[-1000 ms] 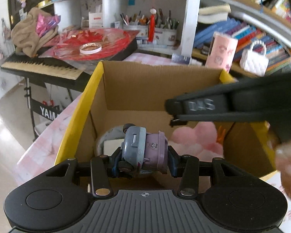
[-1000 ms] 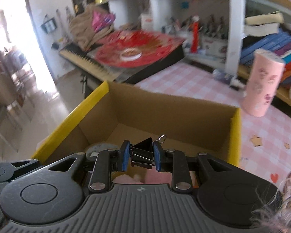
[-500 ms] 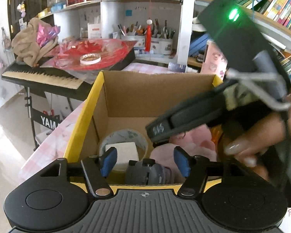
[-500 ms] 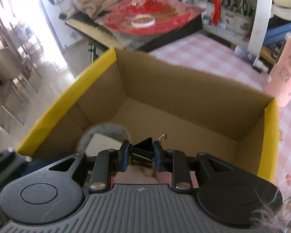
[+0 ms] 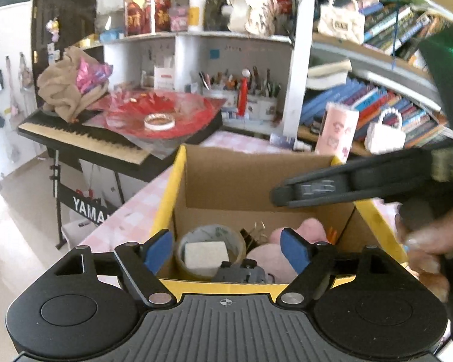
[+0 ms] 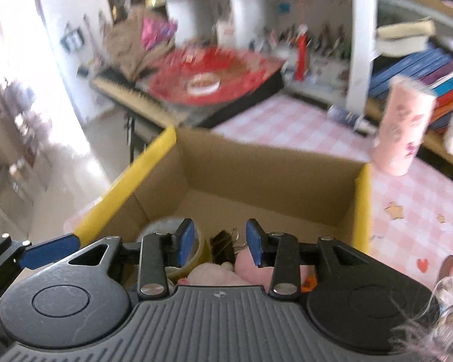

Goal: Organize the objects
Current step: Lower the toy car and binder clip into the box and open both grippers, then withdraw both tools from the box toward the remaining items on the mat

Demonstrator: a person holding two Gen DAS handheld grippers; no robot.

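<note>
A yellow-rimmed cardboard box [image 5: 178, 181] stands on the pink checked table. Inside lie a tape roll [image 5: 210, 239] with a white block in it, a grey-purple toy [image 5: 241, 273], a black binder clip [image 5: 250, 238] and a pink plush [image 5: 274, 250]. My left gripper [image 5: 226, 252] is open and empty above the box's near edge. My right gripper [image 6: 220, 242] is open and empty over the box, just above the binder clip [image 6: 223, 249]; its side shows in the left wrist view [image 5: 347, 185]. The box [image 6: 362, 199], tape roll [image 6: 166, 226] and plush [image 6: 250, 267] also show in the right wrist view.
A pink cylinder [image 6: 404, 126] stands on the checked table [image 6: 287, 126] behind the box. A keyboard [image 5: 84, 141] with a red sheet and a white ring on it stands at the left. Bookshelves with books [image 5: 377, 102] and pen pots fill the back.
My left gripper opened and let the grey-purple toy fall into the box. My right gripper opened and let the binder clip go into the box. Both have pulled back a little.
</note>
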